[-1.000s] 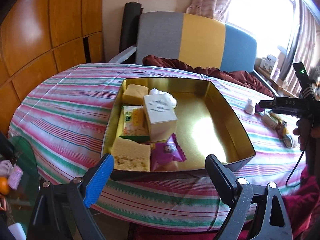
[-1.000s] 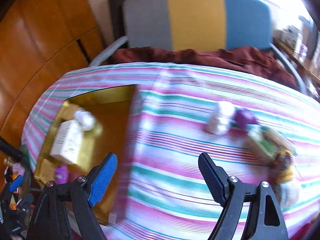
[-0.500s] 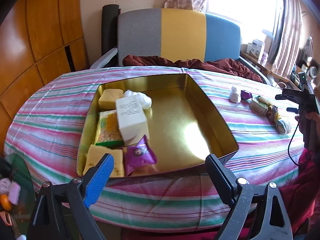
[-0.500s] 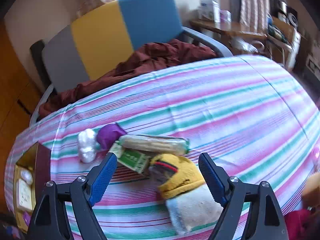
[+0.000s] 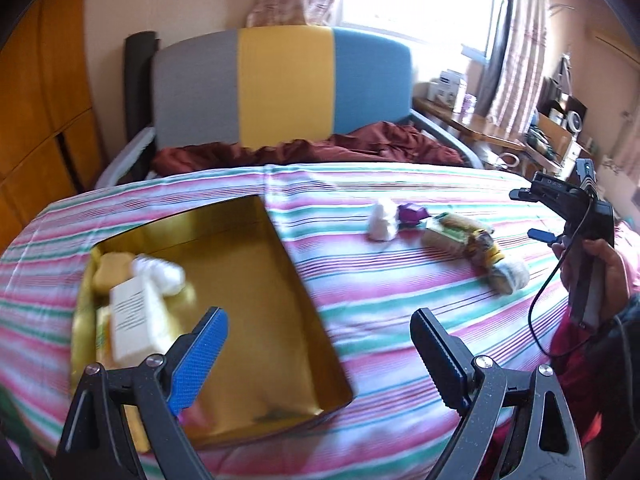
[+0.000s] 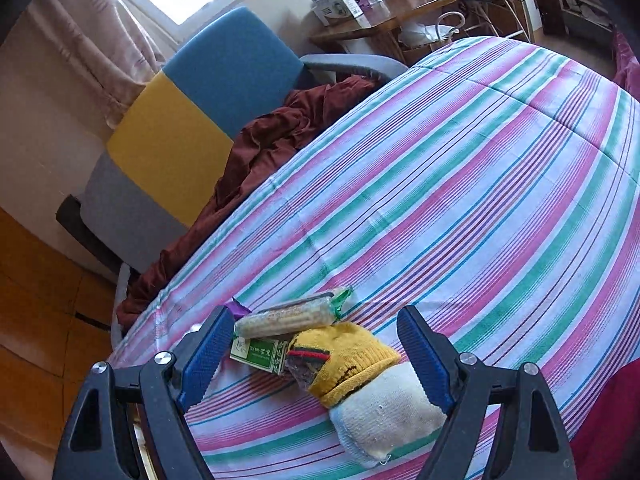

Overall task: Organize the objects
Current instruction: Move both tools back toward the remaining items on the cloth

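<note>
R gripper (image 6: 316, 354) released, jaws wide either side of yellow-cuffed sock (image 6: 360, 376) on striped desk (image 6: 480, 200), nothing grasped, L gripper (image 5: 318, 354) released too, over gold tray (image 5: 280, 264), snack packs beside sock

Inside the gold tray (image 5: 304, 308) the white box (image 5: 134, 326) and the yellowish pieces around it are smeared by motion blur; the box's print is unreadable. The left gripper (image 5: 320, 354) hides the tray's near corner. In the right wrist view, the white sock (image 6: 384, 412) is partly covered by a finger (image 6: 424, 356).
</note>
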